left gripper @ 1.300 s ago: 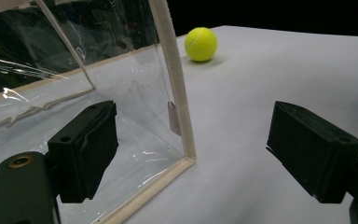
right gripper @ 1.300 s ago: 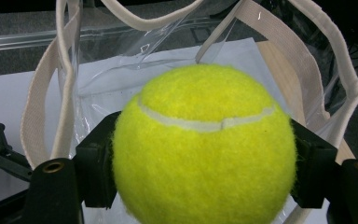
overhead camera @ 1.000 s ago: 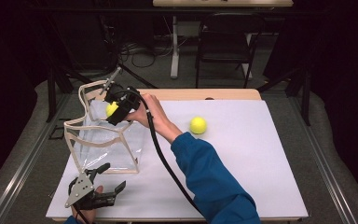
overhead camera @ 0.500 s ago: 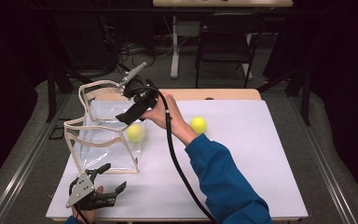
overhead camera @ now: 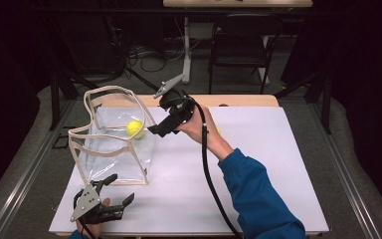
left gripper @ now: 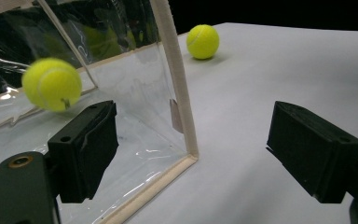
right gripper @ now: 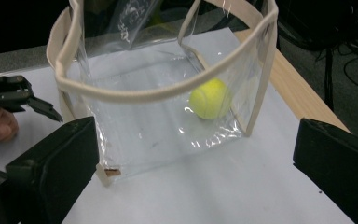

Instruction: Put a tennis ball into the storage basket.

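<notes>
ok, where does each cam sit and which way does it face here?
High view: above the person's side, looking forward and down at the white table; forearms, left gripper, right gripper.
Left gripper view: low on the table, facing the clear bag; own open jaws.
Right gripper view: beside the bag, looking down into it; own open jaws.
All share the bagged tennis ball.

My table (overhead camera: 258,164) wears a white sheet over a wooden top that shows along its far edge. On it stands a clear bag (overhead camera: 112,149) with cream trim, and a second tennis ball (left gripper: 203,41) lies beyond the bag.
</notes>
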Demonstrator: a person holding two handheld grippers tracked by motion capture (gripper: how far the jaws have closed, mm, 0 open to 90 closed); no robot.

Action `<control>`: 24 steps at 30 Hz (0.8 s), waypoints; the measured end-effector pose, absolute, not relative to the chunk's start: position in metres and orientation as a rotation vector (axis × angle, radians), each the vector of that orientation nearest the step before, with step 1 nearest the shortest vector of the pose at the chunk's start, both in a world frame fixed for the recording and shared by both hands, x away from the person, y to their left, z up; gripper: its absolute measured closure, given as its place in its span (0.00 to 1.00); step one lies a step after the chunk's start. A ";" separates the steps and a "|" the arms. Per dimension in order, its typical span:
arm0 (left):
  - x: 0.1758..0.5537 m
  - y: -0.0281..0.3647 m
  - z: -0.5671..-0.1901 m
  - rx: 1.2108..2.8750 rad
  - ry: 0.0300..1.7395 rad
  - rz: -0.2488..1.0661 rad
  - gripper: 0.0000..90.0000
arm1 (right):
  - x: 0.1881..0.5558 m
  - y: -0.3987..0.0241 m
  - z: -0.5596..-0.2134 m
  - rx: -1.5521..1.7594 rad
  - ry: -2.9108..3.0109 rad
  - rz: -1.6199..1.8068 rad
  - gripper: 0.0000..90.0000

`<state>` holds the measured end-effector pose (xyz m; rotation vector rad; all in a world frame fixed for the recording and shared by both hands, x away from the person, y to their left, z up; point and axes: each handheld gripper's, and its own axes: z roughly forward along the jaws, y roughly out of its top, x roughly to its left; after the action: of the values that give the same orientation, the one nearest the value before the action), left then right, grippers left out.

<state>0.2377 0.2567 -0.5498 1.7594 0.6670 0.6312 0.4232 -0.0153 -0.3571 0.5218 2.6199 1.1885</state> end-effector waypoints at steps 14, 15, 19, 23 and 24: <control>0.238 0.256 -0.550 1.762 0.666 0.634 0.18 | 0.418 -0.045 -0.388 0.558 2.631 1.169 0.00; 0.238 0.257 -0.550 1.763 0.665 0.636 0.18 | 0.417 -0.047 -0.390 0.561 2.628 1.175 0.00; 0.238 0.256 -0.550 1.762 0.668 0.639 0.18 | 0.412 -0.057 -0.396 0.571 2.622 1.175 0.00; 0.237 0.256 -0.550 1.762 0.669 0.639 0.18 | 0.407 -0.067 -0.403 0.581 2.600 1.179 0.00; 0.237 0.256 -0.550 1.764 0.667 0.641 0.18 | 0.407 -0.070 -0.404 0.589 2.598 1.177 0.00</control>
<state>0.2374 0.2560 -0.5496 1.7641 0.6673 0.6408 0.4066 -0.0696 -0.4042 0.5891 2.5979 1.1774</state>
